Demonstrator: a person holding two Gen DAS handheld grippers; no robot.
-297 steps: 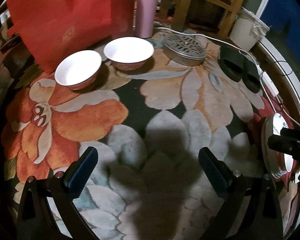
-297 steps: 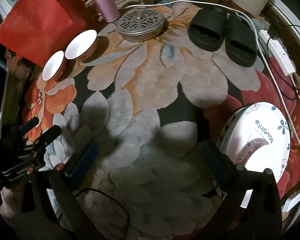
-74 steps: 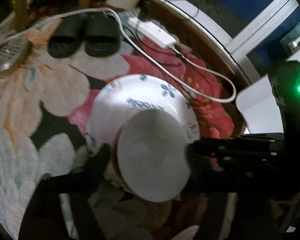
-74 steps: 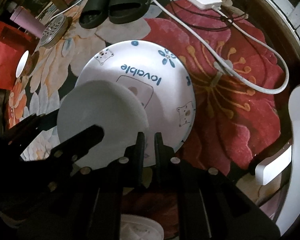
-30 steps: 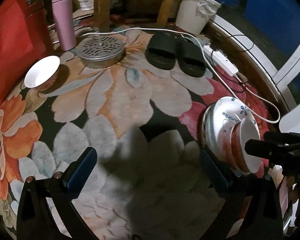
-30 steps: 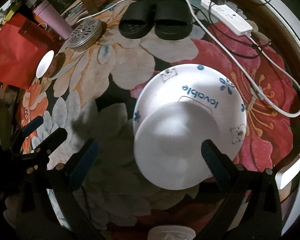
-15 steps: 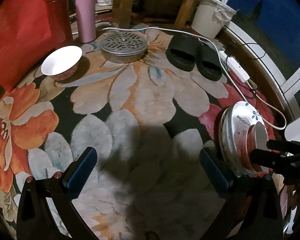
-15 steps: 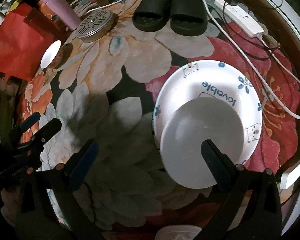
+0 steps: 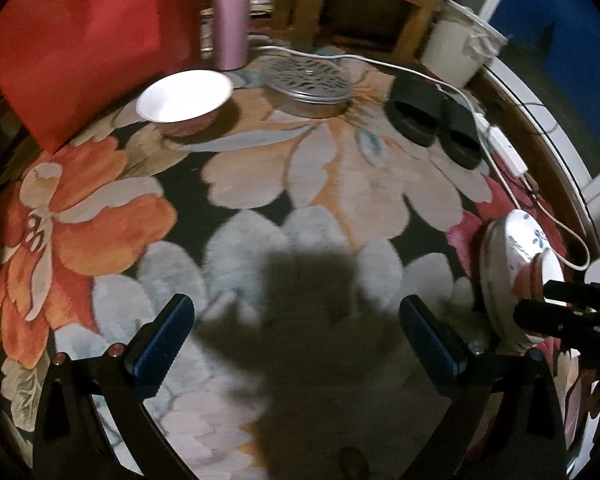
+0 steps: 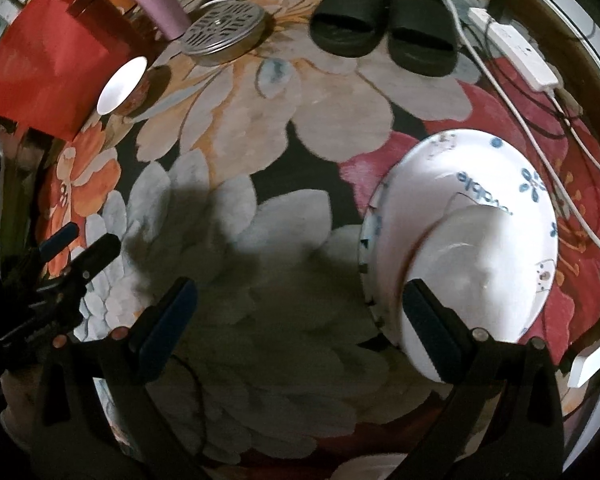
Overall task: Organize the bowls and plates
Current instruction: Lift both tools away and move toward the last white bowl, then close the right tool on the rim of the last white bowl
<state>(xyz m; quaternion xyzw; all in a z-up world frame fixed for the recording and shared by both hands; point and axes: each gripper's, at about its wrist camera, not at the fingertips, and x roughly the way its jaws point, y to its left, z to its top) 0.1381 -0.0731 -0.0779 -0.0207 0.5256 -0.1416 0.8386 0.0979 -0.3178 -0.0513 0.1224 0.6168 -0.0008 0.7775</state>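
Two pairs of black tongs with blue pads hang over a floral rug (image 9: 260,184), and both are spread wide with nothing between their pads. The left gripper (image 9: 296,336) hovers above pale grey petals in the rug's pattern, with its shadow falling across them. The right gripper (image 10: 300,312) hangs over similar petals, and its right pad overlaps the near rim of a small white bowl with a reddish outside (image 10: 460,280), though whether they touch cannot be told.

That bowl sits upright on a large white plate printed with blue flowers and blue lettering (image 10: 500,168), which lies flat on a red bloom of the rug. In the left wrist view the same plate (image 9: 512,240) and bowl (image 9: 540,276) show at the right edge, just beyond the dark tips of the right gripper.

A second white bowl with a reddish outside (image 9: 184,96) stands well apart from the stack at the far left of the rug, just in front of a red paper bag (image 9: 76,40). Near it are a tall pink tumbler (image 9: 230,12) and a round perforated metal lid (image 9: 308,84). A pair of black slippers (image 9: 432,124) lies farther right, beside a white cable (image 9: 380,60) that runs to a white power strip (image 10: 516,52).
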